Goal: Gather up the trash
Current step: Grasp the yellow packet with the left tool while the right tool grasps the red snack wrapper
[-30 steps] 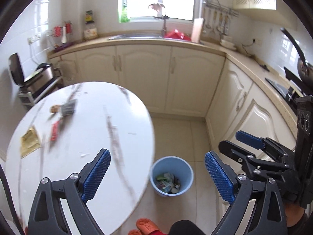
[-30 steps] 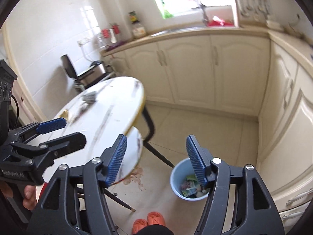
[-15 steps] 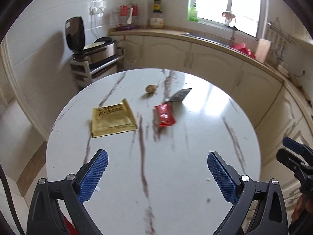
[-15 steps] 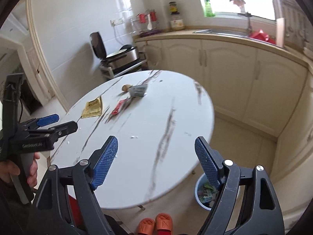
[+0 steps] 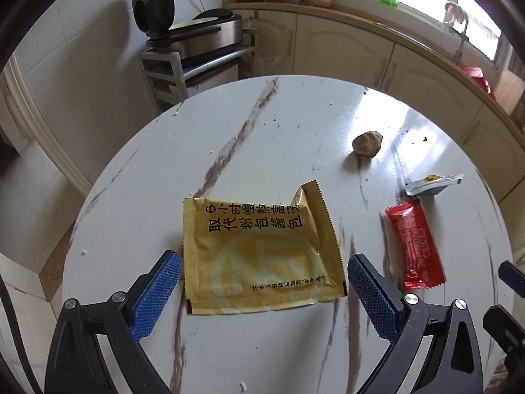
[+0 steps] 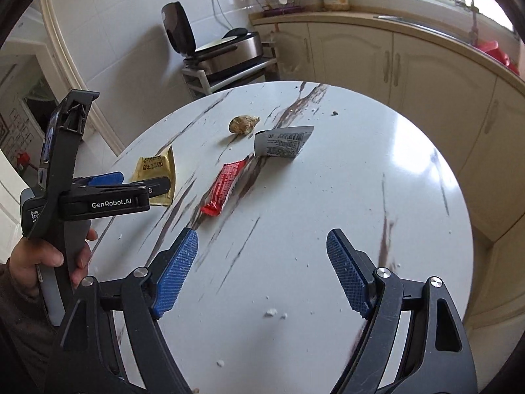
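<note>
A flat yellow packet [image 5: 259,252] lies on the round white marble table [image 5: 262,124]. My left gripper [image 5: 264,292] is open with its blue pads either side of the packet's near end, just above it. To the right lie a red wrapper [image 5: 415,246], a silver sachet [image 5: 430,185] and a brown crumpled scrap [image 5: 367,142]. In the right wrist view my right gripper [image 6: 262,275] is open and empty over bare table, with the red wrapper [image 6: 226,185], silver sachet [image 6: 283,141], brown scrap [image 6: 242,123] and yellow packet [image 6: 154,170] beyond it. The left gripper [image 6: 137,182] hovers at the packet.
A metal rack with a black-lidded appliance [image 5: 193,32] stands behind the table. Cream cabinets and a counter [image 5: 377,49] run along the back and right. White crumbs [image 6: 274,312] dot the table near my right gripper.
Both grippers have swung from the floor bin up over the table. The left one has closed in on the yellow packet, which now sits between its open pads.
</note>
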Available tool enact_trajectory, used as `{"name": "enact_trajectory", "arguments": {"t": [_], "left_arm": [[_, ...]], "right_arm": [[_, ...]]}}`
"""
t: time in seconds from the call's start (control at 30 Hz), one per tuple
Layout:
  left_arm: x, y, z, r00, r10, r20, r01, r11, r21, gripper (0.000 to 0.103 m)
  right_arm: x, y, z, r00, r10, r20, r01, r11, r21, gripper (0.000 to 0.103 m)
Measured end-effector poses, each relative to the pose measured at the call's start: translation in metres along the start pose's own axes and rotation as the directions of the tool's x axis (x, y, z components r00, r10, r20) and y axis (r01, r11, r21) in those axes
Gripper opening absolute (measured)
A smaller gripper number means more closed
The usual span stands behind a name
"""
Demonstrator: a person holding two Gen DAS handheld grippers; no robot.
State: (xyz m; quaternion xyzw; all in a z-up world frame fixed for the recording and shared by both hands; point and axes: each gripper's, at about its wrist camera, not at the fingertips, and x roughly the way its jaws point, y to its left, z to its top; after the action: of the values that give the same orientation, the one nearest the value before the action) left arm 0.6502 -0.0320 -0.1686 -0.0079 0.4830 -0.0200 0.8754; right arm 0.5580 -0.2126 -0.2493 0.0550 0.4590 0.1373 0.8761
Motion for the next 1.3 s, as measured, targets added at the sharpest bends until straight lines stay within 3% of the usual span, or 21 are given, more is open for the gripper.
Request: {"name": "enact_trajectory", "arguments": {"t": [0.17,0.4,0.5,0.6,0.67,0.7,0.73,0.77,0.83,0.97,1.07,1.23,1.3], "left_arm": [[0.017,0.002,0.012,1.000,-0.020,-0.014,0.021,0.999,0.029,0.099],[0.014,0.011,-0.007,0.998,-0.065,0.020,0.062,0.993,0.103,0.084],[0.005,0.022,-0.016,0.996,-0.080,0.023,0.078,0.992,0.094,0.074],[-0.001,0.031,-0.023,0.996,-0.079,0.030,0.076,0.993,0.096,0.071],[-0.006,0.038,-0.025,0.995,-0.094,0.034,0.091,0.994,0.065,0.073],[-0.008,0.042,-0.025,0.993,-0.113,0.042,0.111,0.993,0.040,0.075],[-0.011,0.045,-0.024,0.990,-0.129,0.053,0.127,0.992,0.023,0.079],[-0.015,0.047,-0.022,0.988,-0.139,0.065,0.138,0.990,0.009,0.085],[-0.017,0.048,-0.017,0.986,-0.145,0.081,0.146,0.989,0.000,0.090],[-0.004,0.041,-0.001,0.994,-0.081,0.074,0.081,0.997,0.011,0.097],[0.015,0.036,0.007,1.000,-0.009,0.027,0.009,1.000,0.006,0.100],[0.027,0.029,0.013,0.999,0.033,0.032,-0.034,0.999,0.029,0.102],[0.031,0.032,0.014,1.000,0.010,0.029,-0.011,1.000,0.024,0.102]], "right_arm": [[0.028,0.011,0.014,0.999,0.010,-0.034,-0.011,1.000,-0.021,0.079],[0.056,0.029,0.027,0.998,0.001,-0.064,-0.004,0.999,-0.041,0.079],[0.068,0.037,0.030,0.996,-0.023,-0.084,0.018,0.998,-0.061,0.078],[0.077,0.042,0.032,0.994,-0.042,-0.098,0.034,0.996,-0.081,0.075],[0.079,0.046,0.033,0.994,-0.065,-0.088,0.054,0.992,-0.116,0.064],[0.079,0.047,0.033,0.994,-0.075,-0.086,0.063,0.989,-0.132,0.049],[0.078,0.048,0.033,0.994,-0.070,-0.086,0.057,0.987,-0.151,0.023],[0.077,0.049,0.032,0.994,-0.061,-0.088,0.047,0.987,-0.155,0.022],[0.073,0.046,0.029,0.995,-0.047,-0.086,0.032,0.986,-0.165,0.018],[0.065,0.035,0.024,0.996,-0.017,-0.090,0.003,0.989,-0.145,0.018],[0.062,0.029,0.023,0.996,-0.006,-0.092,-0.007,0.990,-0.144,0.018],[0.062,0.025,0.024,0.995,0.023,-0.093,-0.036,0.989,-0.141,0.018],[0.063,0.024,0.024,0.995,0.033,-0.094,-0.045,0.990,-0.137,0.018]]}}
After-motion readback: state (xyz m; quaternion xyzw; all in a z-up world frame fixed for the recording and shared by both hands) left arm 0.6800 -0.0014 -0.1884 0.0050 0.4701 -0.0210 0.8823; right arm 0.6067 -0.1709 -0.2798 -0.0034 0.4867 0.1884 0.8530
